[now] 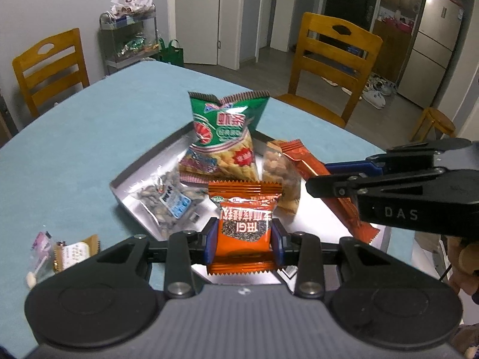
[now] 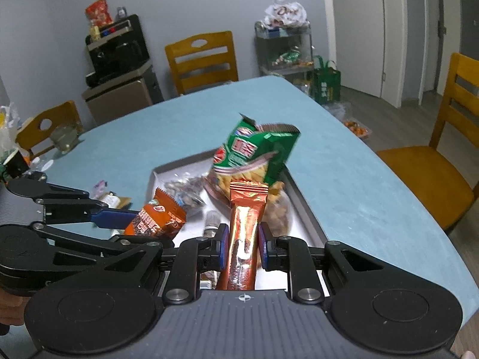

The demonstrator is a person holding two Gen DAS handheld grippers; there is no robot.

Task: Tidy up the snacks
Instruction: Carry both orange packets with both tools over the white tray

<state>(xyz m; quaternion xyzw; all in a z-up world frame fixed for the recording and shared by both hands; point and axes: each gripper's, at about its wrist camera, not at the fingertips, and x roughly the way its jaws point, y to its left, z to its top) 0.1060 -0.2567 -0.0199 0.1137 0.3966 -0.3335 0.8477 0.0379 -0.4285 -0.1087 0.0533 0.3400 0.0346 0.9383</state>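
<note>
Gripping an orange packet [image 1: 245, 224] at frame centre, the left hand-held gripper [image 1: 244, 237] hovers over the tray [image 1: 143, 164]; the right hand-held gripper [image 2: 243, 246] clamps a long wrapper [image 2: 244, 239].

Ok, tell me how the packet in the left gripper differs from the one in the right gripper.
The orange seed packet is short and squarish; the long orange bar wrapper is narrow and stretched out. The left gripper pinches the seed packet across its width; the right gripper clamps the bar wrapper near one end. Both are orange, zigzag-edged, and held above the tray.

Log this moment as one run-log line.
left tool: shut on orange packet | right tool: shut on long orange bar | both above tray
</note>
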